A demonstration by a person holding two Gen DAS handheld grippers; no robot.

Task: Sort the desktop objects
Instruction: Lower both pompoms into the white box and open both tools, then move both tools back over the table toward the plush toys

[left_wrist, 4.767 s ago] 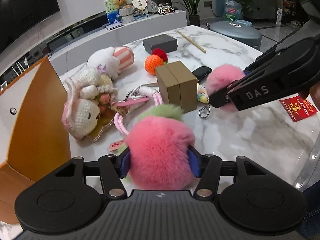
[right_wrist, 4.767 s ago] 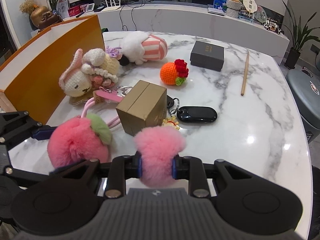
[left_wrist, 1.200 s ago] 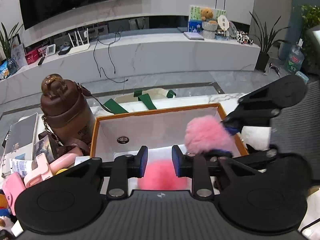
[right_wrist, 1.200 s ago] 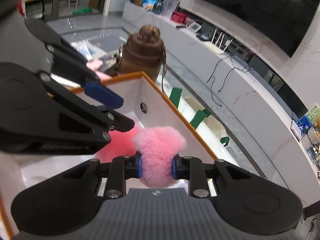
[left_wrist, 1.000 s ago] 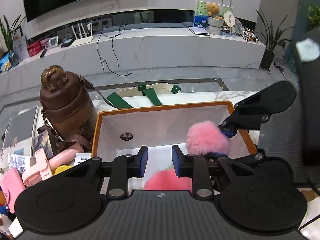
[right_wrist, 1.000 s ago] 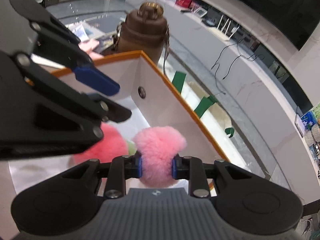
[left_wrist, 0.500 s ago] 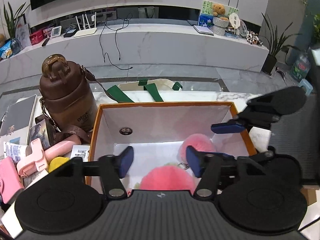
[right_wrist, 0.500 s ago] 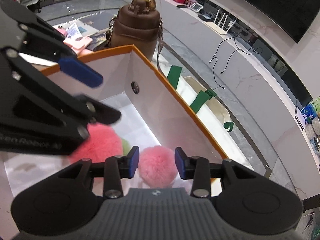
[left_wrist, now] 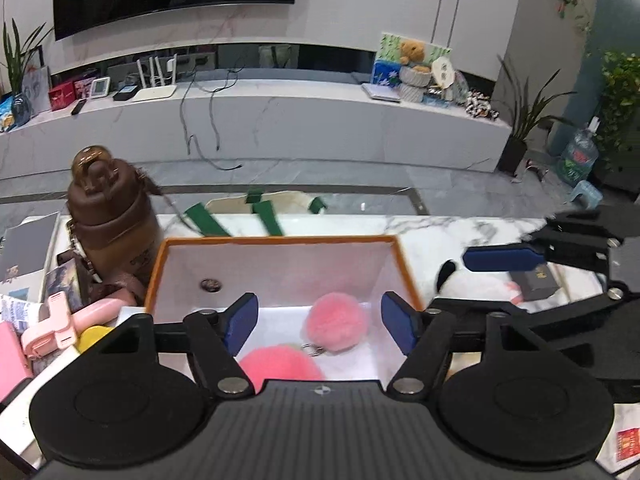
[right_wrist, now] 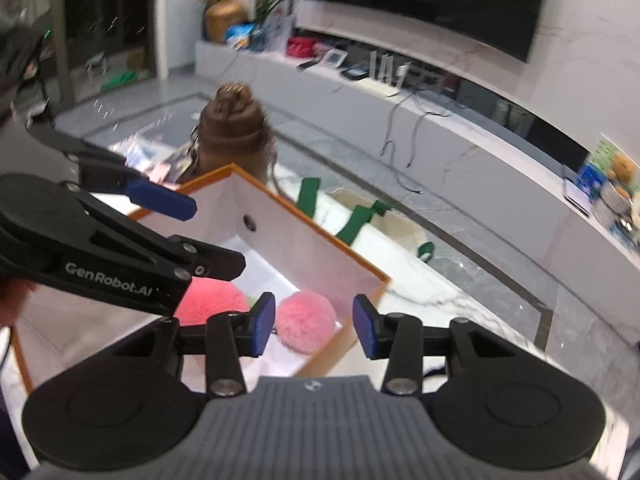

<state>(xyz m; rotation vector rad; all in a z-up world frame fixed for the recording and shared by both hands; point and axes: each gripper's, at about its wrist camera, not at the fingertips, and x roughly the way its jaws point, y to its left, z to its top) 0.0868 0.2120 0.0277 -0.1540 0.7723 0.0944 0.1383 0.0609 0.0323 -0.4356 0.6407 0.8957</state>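
Observation:
An orange-rimmed white box [left_wrist: 280, 240] [right_wrist: 304, 240] stands on the marble table. Two fluffy pompoms lie inside it: a light pink one [left_wrist: 337, 322] [right_wrist: 306, 329] and a deeper pink one [left_wrist: 280, 362] [right_wrist: 210, 302] beside it. My left gripper [left_wrist: 320, 322] is open and empty above the box's near side. My right gripper [right_wrist: 314, 328] is open and empty over the box's right corner. The right gripper's blue pad [left_wrist: 502, 260] shows at the right of the left wrist view; the left gripper's fingers [right_wrist: 160, 200] cross the right wrist view.
A brown bottle [left_wrist: 112, 224] [right_wrist: 234, 136] stands left of the box. Pink items [left_wrist: 68, 324] and papers [left_wrist: 24, 260] lie at the far left. A bag with green straps [left_wrist: 264, 210] lies behind the box. A white plush [left_wrist: 476, 284] and small dark box [left_wrist: 534, 280] lie right.
Both grippers carried their pompoms from the table to the box and let them go there. Since half a second ago both have opened wider and drawn back; the right gripper has shifted right.

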